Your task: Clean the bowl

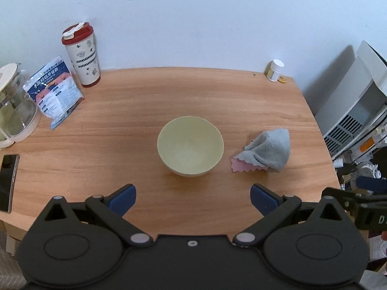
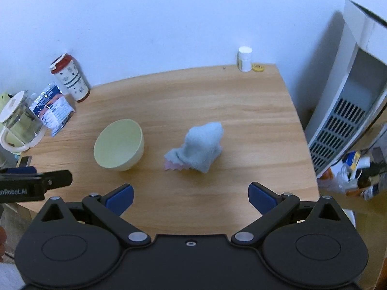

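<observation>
A pale yellow-green bowl (image 1: 190,146) stands upright and empty on the wooden table (image 1: 169,96); it also shows in the right wrist view (image 2: 119,145). A crumpled grey cloth with a pink edge (image 1: 267,151) lies to the right of the bowl, apart from it, also in the right wrist view (image 2: 198,147). My left gripper (image 1: 192,199) is open and empty, near the table's front edge, facing the bowl. My right gripper (image 2: 191,199) is open and empty, facing the cloth.
A red-lidded tumbler (image 1: 82,55), a blue snack packet (image 1: 54,91) and a glass kettle (image 1: 14,106) stand at the left. A phone (image 1: 8,181) lies at the left edge. A white pill bottle (image 1: 275,70) stands at the back right. A white appliance (image 2: 346,101) stands right of the table.
</observation>
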Tool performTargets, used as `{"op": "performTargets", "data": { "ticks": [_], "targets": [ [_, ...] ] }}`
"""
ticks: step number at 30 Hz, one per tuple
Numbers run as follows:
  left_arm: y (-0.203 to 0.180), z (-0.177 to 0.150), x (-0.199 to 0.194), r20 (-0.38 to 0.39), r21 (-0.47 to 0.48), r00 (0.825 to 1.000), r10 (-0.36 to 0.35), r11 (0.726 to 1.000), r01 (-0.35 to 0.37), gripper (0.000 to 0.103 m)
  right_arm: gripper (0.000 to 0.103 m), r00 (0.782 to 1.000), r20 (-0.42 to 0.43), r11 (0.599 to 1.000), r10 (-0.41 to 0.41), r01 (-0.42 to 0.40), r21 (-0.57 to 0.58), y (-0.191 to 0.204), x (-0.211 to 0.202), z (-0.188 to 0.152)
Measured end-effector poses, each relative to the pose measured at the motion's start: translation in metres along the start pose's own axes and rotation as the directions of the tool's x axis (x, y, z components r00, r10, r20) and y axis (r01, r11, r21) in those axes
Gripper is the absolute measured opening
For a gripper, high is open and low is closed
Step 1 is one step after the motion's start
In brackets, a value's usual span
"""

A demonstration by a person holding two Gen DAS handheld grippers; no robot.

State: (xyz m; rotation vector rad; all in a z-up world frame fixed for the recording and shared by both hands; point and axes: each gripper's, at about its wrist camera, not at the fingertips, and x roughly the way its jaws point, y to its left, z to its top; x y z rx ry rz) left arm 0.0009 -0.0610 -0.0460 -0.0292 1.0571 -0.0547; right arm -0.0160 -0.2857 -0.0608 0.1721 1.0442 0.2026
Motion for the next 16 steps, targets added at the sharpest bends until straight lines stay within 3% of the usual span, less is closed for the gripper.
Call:
{"op": "performTargets", "data": {
  "ticks": [16],
  "targets": [
    [0.0044,0.0041,0.0025,-0.014,0.007,1.0,-0.017,1.0,0.017,0.103,0.103,1.0,-0.011,1.0,0.019,-0.019,-0.005,0.0118,0.0069,0.0032]
  ]
}}
